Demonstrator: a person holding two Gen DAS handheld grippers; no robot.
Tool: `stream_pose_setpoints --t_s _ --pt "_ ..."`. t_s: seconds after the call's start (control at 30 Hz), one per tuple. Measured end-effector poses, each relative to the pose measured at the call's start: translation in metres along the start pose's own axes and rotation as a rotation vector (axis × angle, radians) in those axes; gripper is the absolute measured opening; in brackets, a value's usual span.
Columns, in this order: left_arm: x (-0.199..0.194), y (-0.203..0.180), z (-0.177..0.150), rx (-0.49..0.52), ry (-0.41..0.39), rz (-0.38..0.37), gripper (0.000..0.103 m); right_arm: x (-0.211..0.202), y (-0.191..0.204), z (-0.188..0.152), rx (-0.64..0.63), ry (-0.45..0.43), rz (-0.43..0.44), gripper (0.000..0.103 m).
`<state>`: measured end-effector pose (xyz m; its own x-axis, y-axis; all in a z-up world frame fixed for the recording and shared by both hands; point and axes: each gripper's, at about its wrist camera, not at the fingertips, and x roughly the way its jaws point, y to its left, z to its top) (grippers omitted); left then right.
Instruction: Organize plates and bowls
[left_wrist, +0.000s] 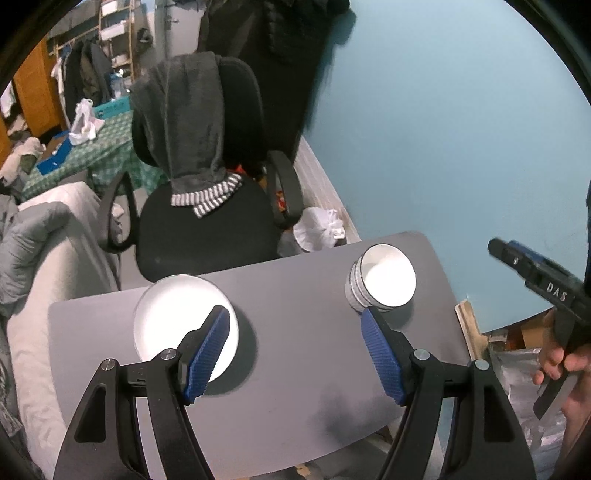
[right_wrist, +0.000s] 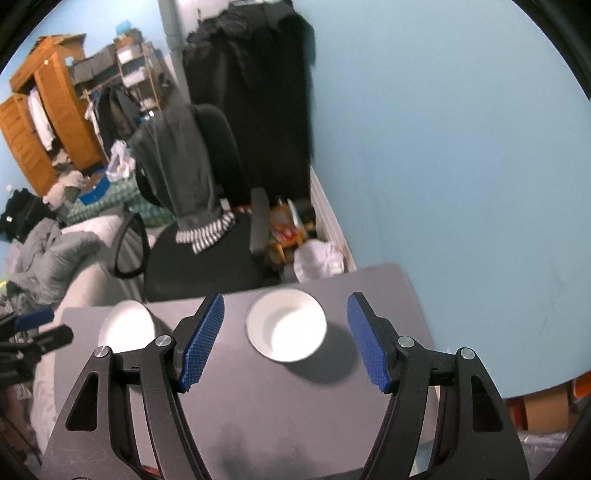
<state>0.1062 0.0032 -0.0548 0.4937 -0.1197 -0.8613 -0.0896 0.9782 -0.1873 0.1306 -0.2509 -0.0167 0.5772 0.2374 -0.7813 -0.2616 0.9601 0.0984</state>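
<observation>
Right wrist view: right gripper (right_wrist: 286, 341) hangs with jaws spread and empty above the bowl (right_wrist: 286, 325) at the desk's (right_wrist: 295, 424) far right part. Left gripper (left_wrist: 293, 352), jaws likewise spread and empty, hangs by the plate (left_wrist: 173, 317). Risk: glazed rims may slip from a shallow pinch, and either piece, standing near an edge, could be nudged off.
</observation>
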Motion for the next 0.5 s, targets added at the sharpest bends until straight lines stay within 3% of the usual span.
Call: stream_pose_setpoints --t_s 0.27,0.5 --pt "0.056 -0.013 0.018 -0.002 0.064 -0.022 0.075 0.044 -0.031 0.000 0.007 0.165 0.013 0.068" --pt "0.120 -0.045 0.033 -0.017 0.164 -0.083 0.075 0.098 -0.048 0.002 -0.080 0.280 0.052 0.068"
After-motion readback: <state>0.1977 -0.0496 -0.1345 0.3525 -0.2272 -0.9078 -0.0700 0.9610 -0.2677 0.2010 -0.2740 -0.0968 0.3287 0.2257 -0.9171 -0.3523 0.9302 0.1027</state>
